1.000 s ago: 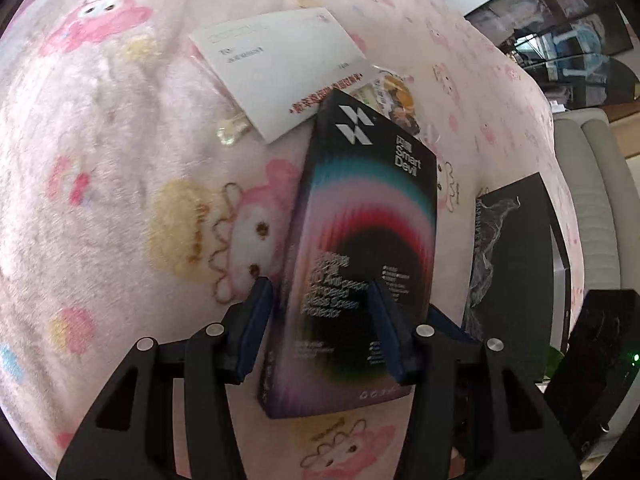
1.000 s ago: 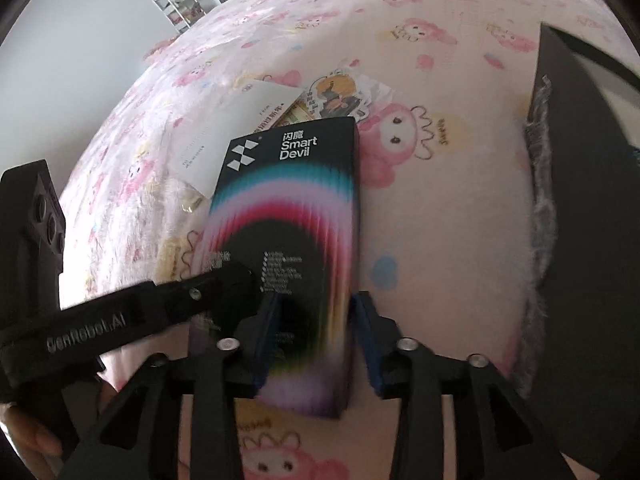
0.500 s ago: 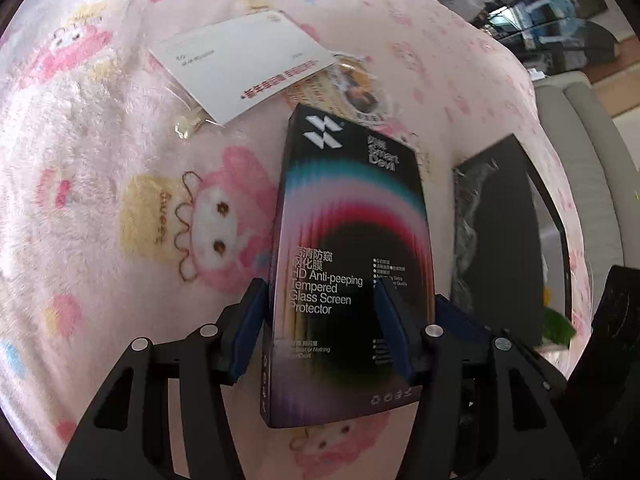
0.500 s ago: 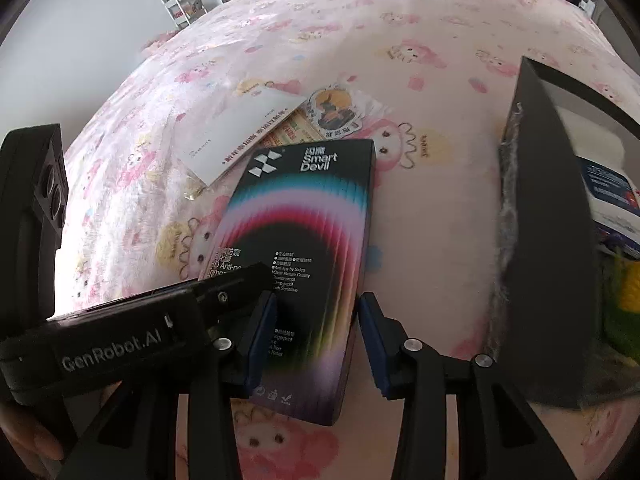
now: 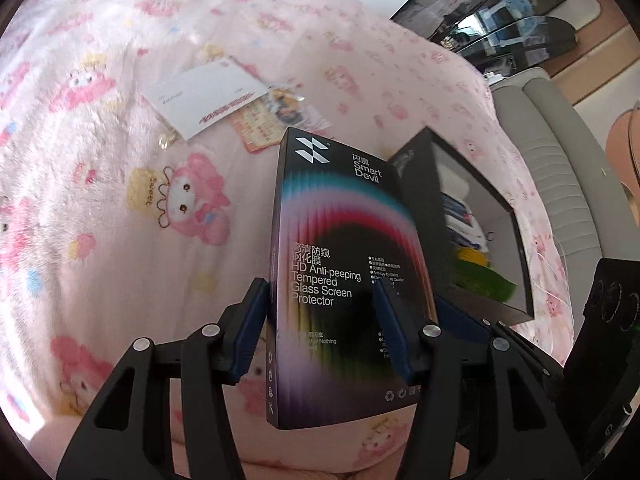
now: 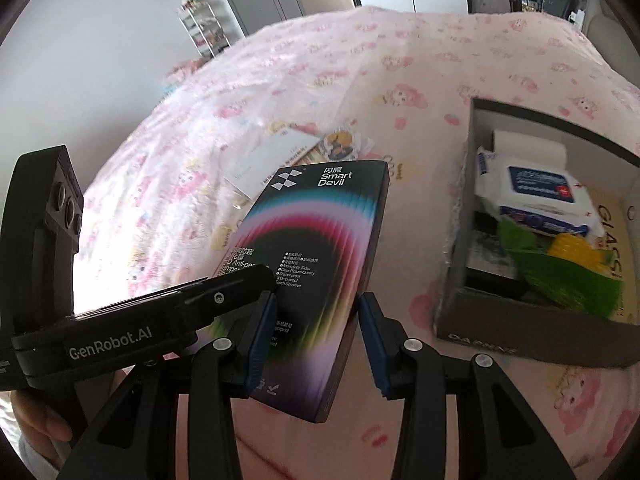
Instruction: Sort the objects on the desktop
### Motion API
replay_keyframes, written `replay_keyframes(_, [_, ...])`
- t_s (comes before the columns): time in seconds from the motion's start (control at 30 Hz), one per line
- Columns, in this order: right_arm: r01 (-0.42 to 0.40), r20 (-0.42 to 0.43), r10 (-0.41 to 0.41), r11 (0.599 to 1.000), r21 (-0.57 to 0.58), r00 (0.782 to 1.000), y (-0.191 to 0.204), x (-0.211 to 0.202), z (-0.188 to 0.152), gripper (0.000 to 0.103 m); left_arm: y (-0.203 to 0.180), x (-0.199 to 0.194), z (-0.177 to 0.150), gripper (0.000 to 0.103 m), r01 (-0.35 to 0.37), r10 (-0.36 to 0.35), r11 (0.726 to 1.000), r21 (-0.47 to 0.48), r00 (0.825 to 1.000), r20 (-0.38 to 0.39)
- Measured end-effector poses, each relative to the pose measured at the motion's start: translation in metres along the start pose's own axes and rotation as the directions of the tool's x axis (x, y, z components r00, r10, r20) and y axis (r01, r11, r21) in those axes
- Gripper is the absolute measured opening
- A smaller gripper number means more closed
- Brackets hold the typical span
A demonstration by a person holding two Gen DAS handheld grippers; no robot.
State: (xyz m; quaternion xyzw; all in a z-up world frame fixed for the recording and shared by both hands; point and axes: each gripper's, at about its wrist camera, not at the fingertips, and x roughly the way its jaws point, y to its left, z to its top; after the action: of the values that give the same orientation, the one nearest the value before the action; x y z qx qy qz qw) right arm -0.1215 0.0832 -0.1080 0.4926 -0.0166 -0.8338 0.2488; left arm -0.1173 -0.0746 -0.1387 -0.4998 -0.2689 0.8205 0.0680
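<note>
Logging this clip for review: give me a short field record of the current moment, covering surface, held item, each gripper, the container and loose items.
surface: pink cartoon-print blanket
held item: black Smart Devil screen protector box, lifted off the blanket
left gripper: shut on the box's near end
right gripper: straddles the same box; contact of its right pad unclear
container: open dark box, to the right, holding a wipes pack and a green and yellow item
loose items: white card and printed cards beyond the held box

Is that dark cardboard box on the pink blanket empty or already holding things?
Holding things. The dark box is open-topped, with a wipes pack and a green-yellow item inside.
</note>
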Motion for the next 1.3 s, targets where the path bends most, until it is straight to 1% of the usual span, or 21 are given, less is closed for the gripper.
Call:
replay_keyframes(0.07, [-0.003,0.019,0.003,1.0,0.009,1.0,-0.003,-0.014,-0.001,0.038,-0.014,-0.01,-0.002,0.055,0.004,-0.004,1.0,0.023,1.0,0.013])
replay_keyframes(0.13, [0.015,0.049,-0.016,1.0,0.021,0.999,-0.008,-0.034,-0.002,0.038,-0.028,-0.016,-0.002,0.054,0.019,-0.02,0.999,0.043,1.0,0.02])
replay_keyframes(0.27, [0.036,0.109,-0.041,0.998,0.052,0.993,-0.023,-0.065,-0.002,0.038,-0.067,-0.02,-0.002,0.054,0.05,-0.053,0.995,0.086,0.998,0.033])
replay_keyframes(0.37, [0.047,0.144,-0.058,0.996,0.08,0.988,-0.045,-0.084,-0.004,0.038,-0.098,-0.007,-0.005,0.054,0.08,-0.082,0.988,0.129,0.997,0.012])
replay_keyframes(0.53, [0.08,0.2,-0.109,0.986,0.148,0.974,-0.09,-0.115,-0.014,0.038,-0.149,0.013,-0.009,0.054,0.131,-0.128,0.971,0.198,0.991,-0.026])
replay_keyframes(0.67, [0.132,0.215,-0.177,0.969,0.207,0.96,-0.132,-0.137,-0.022,0.038,-0.192,0.033,-0.013,0.054,0.178,-0.166,0.952,0.249,0.984,-0.07])
replay_keyframes(0.77, [0.154,0.214,-0.209,0.956,0.248,0.954,-0.161,-0.15,-0.024,0.038,-0.224,0.054,-0.014,0.054,0.203,-0.181,0.938,0.281,0.978,-0.105])
replay_keyframes(0.83, [0.163,0.209,-0.225,0.947,0.278,0.952,-0.182,-0.155,-0.025,0.038,-0.244,0.069,-0.014,0.054,0.214,-0.185,0.93,0.3,0.975,-0.123])
replay_keyframes(0.97, [0.174,0.196,-0.241,0.937,0.304,0.951,-0.214,-0.154,-0.022,0.038,-0.266,0.097,-0.014,0.054,0.224,-0.186,0.927,0.302,0.971,-0.151])
replay_keyframes(1.1, [0.18,0.192,-0.245,0.936,0.302,0.95,-0.234,-0.146,-0.012,0.038,-0.277,0.118,-0.01,0.054,0.232,-0.189,0.93,0.285,0.967,-0.169])
replay_keyframes(1.3, [0.15,0.177,-0.216,0.933,0.326,0.96,-0.262,-0.133,-0.01,0.038,-0.283,0.144,-0.004,0.053,0.202,-0.157,0.939,0.279,0.972,-0.177])
